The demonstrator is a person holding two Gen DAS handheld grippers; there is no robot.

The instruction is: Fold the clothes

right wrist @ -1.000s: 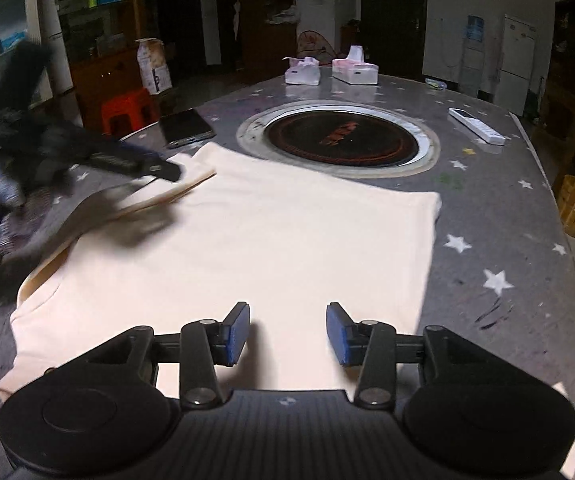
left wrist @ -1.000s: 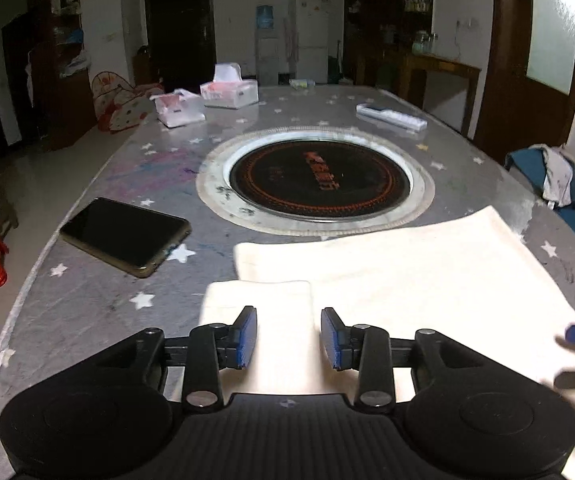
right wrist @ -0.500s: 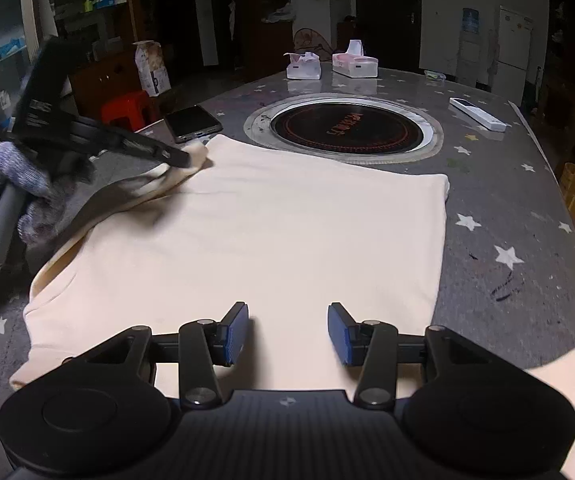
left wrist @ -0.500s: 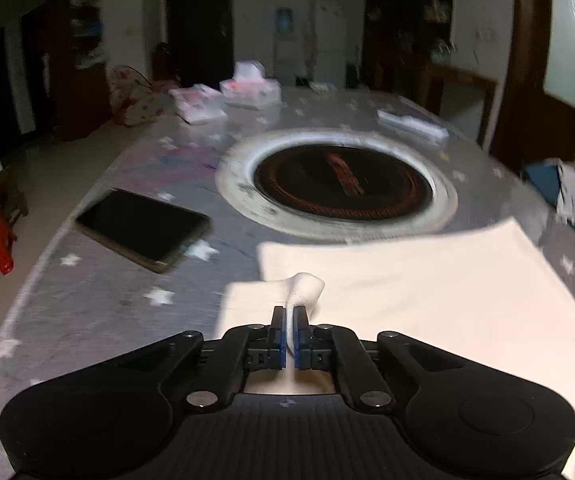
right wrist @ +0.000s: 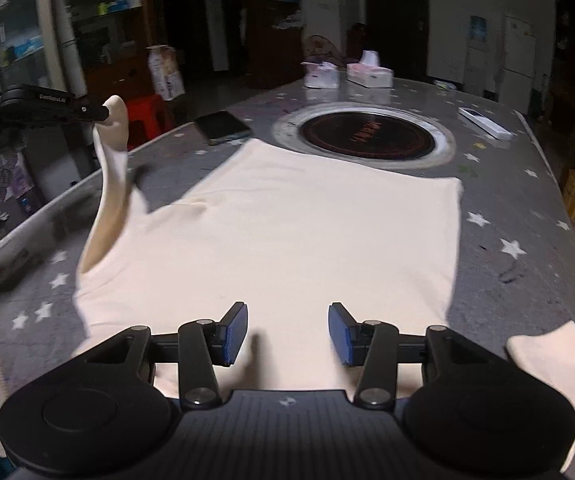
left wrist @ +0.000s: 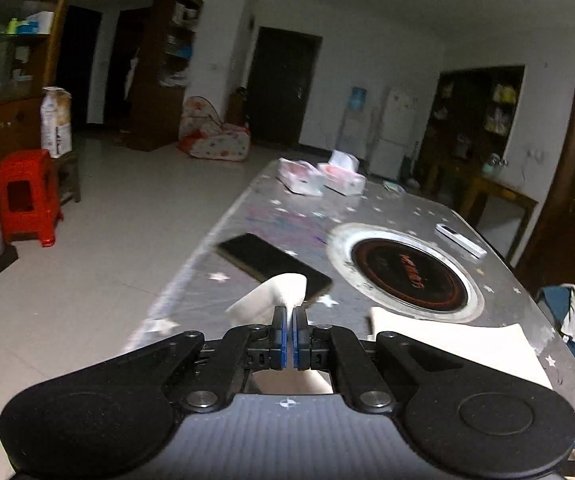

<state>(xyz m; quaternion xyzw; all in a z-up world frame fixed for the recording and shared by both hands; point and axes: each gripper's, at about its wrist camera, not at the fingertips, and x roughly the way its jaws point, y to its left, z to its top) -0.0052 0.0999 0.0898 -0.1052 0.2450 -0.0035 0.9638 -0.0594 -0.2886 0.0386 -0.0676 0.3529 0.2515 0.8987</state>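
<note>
A cream T-shirt (right wrist: 307,232) lies spread flat on the grey star-patterned table (right wrist: 519,208). My left gripper (left wrist: 289,322) is shut on the shirt's left sleeve (left wrist: 275,296) and holds it lifted off the table. In the right wrist view that gripper (right wrist: 105,113) is at the far left, with the sleeve (right wrist: 109,196) hanging from it in a long strip. My right gripper (right wrist: 286,328) stands open just above the shirt's near part, nothing between its blue pads. The other sleeve (right wrist: 551,364) lies flat at the lower right.
A black phone (right wrist: 223,126) lies beyond the shirt's far left corner. A round induction hob (right wrist: 367,134) is set in the table's middle, with a white remote (right wrist: 485,122) to its right and two tissue boxes (right wrist: 347,74) at the far end. A red stool (left wrist: 27,196) stands on the floor.
My left gripper shut on the sleeve, then lifted it up and swung out to the left past the table edge, rolling as it went. My right gripper edged forward over the shirt, still open.
</note>
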